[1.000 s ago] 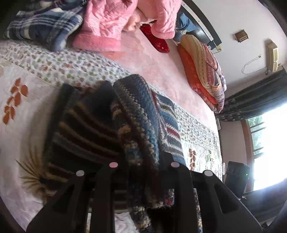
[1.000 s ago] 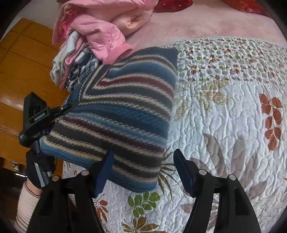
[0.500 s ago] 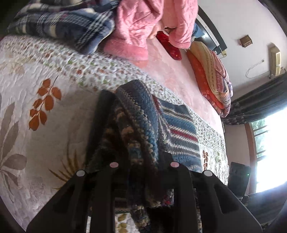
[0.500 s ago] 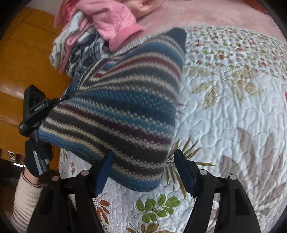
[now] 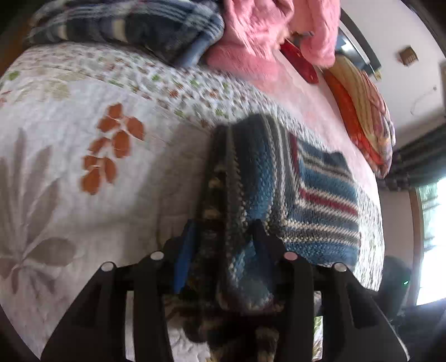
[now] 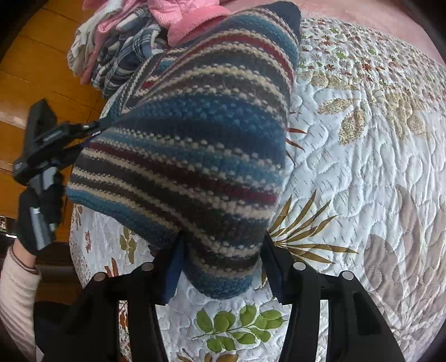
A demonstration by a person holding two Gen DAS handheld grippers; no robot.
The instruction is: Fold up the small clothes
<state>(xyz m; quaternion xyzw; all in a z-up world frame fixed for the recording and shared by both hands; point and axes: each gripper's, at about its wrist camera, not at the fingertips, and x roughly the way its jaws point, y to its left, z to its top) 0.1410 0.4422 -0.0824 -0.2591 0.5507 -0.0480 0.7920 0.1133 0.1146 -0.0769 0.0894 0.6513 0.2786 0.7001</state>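
Observation:
A striped knit garment (image 6: pixel 195 133) in blue, dark red, cream and grey hangs partly lifted over the quilt (image 6: pixel 362 167). Its lower corner bulges into the gap of my right gripper (image 6: pixel 223 267), whose jaws stand wide at either side of the knit. In the right wrist view my left gripper (image 6: pixel 83 129) pinches the garment's left corner, held by a gloved hand (image 6: pixel 36 211). Seen from the left wrist, my left gripper (image 5: pixel 223 247) is shut on a bunched edge of the knit (image 5: pixel 315 200), and the rest lies spread on the quilt (image 5: pixel 83 222) beyond.
A heap of pink (image 5: pixel 251 30) and plaid (image 5: pixel 133 25) clothes lies at the far end of the bed, also seen as the pile (image 6: pixel 125 50) behind the knit. Folded orange bedding (image 5: pixel 359 103) sits far right. A wooden cabinet (image 6: pixel 33 69) stands at the left.
The knit has been lifted and drawn toward my right gripper, so its lower corner now sits between the right fingers. The left gripper swung with its hold, showing more bare quilt on its left.

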